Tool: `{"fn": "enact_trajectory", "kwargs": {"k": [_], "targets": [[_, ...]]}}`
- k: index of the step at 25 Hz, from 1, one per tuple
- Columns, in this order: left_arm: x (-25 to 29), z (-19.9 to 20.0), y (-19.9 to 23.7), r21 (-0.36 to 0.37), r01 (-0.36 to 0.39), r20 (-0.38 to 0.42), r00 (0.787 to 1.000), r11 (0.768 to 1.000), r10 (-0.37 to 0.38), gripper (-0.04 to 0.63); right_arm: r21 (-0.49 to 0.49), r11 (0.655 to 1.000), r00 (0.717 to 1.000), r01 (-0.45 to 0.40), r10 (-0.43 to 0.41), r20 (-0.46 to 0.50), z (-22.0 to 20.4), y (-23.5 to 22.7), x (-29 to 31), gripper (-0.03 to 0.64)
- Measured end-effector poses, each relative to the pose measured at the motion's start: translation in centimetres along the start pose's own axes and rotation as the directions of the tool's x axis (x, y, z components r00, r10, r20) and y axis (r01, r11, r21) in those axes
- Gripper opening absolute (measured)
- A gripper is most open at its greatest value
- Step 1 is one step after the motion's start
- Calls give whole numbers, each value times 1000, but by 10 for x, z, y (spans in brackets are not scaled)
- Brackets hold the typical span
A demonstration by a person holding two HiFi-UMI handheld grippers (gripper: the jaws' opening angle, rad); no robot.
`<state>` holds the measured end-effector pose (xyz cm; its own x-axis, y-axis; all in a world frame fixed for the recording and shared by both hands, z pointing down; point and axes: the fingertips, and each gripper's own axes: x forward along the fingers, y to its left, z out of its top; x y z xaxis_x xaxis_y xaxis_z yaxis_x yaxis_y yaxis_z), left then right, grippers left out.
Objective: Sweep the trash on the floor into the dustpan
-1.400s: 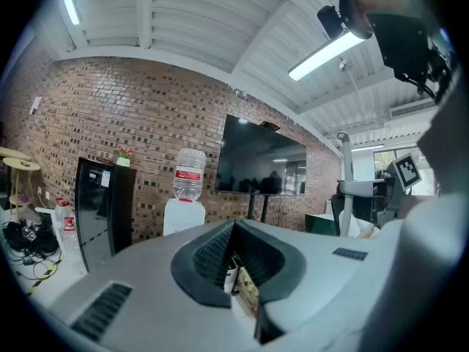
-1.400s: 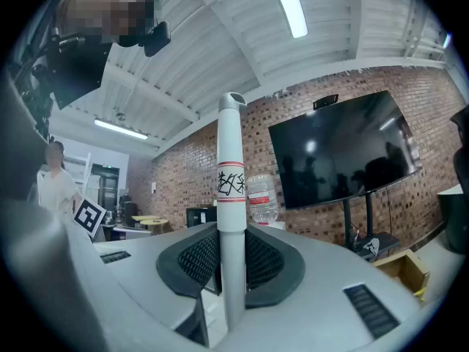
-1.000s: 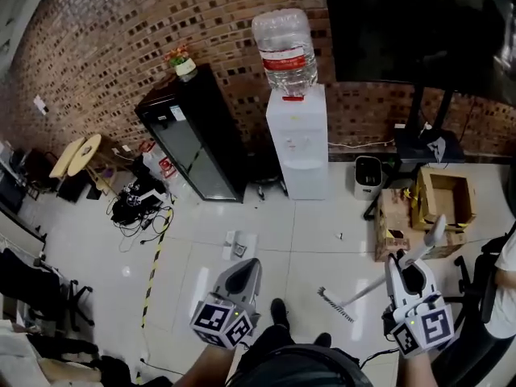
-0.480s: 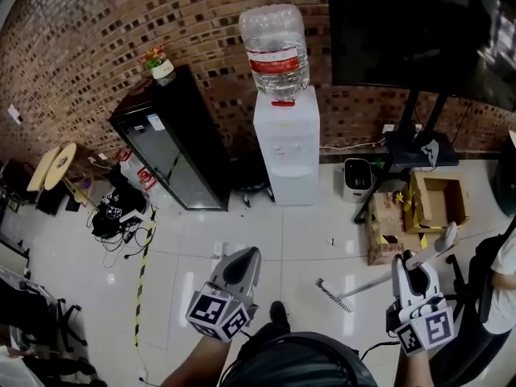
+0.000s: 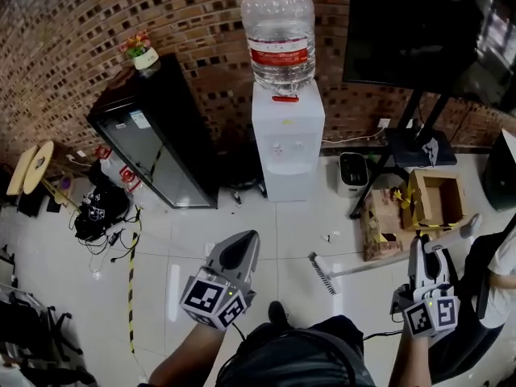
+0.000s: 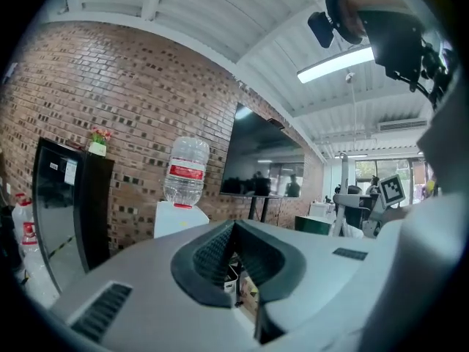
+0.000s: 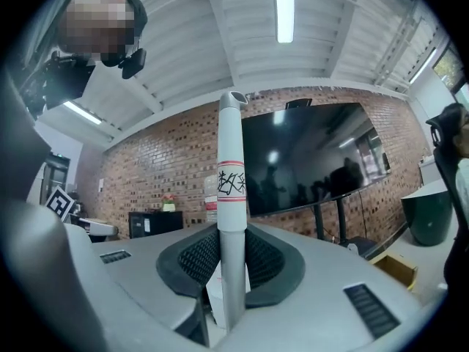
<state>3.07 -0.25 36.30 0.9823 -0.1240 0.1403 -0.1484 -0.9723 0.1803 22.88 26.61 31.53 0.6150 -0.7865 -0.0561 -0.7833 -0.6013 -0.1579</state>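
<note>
Your right gripper (image 5: 426,253) squeezes broom handle (image 7: 231,196); brush head (image 5: 321,273) sticks out left. Your left gripper (image 5: 243,247) closed, holds nothing.

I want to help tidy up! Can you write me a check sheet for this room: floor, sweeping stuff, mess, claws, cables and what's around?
Surface: white tile floor with striped tape.
Job's things: broom, held by its handle; one trash scrap just beyond its head; no dustpan seen.
Clutter: cardboard boxes on the right.
Grippers: left claw shut, empty; right claw shut on the broom.
Cables: tangle on the floor at the left.
Surroundings: brick wall, water cooler, black cabinet, TV.
</note>
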Motion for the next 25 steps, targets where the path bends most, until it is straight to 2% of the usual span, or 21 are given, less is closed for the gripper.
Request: {"fn": "enact_trajectory", "kwargs": {"k": [6, 11, 17, 20, 25], "targets": [[34, -13, 19, -39, -2, -16, 1000, 999, 1, 23, 36, 999, 1000, 10, -10, -17, -8, -18, 49, 87], [69, -14, 24, -37, -96, -12, 995, 995, 96, 23, 35, 997, 997, -68, 69, -42, -23, -38, 94, 87], [119, -17, 12, -44, -185, -18, 983, 982, 184, 23, -7, 981, 977, -193, 192, -90, -32, -65, 132, 87], [147, -28, 10, -47, -214, -27, 977, 976, 213, 23, -13, 976, 971, -218, 216, -102, -38, -88, 153, 87], [184, -41, 1, -47, -249, -51, 968, 967, 247, 23, -32, 976, 970, -216, 211, -119, -48, -135, 181, 87]]}}
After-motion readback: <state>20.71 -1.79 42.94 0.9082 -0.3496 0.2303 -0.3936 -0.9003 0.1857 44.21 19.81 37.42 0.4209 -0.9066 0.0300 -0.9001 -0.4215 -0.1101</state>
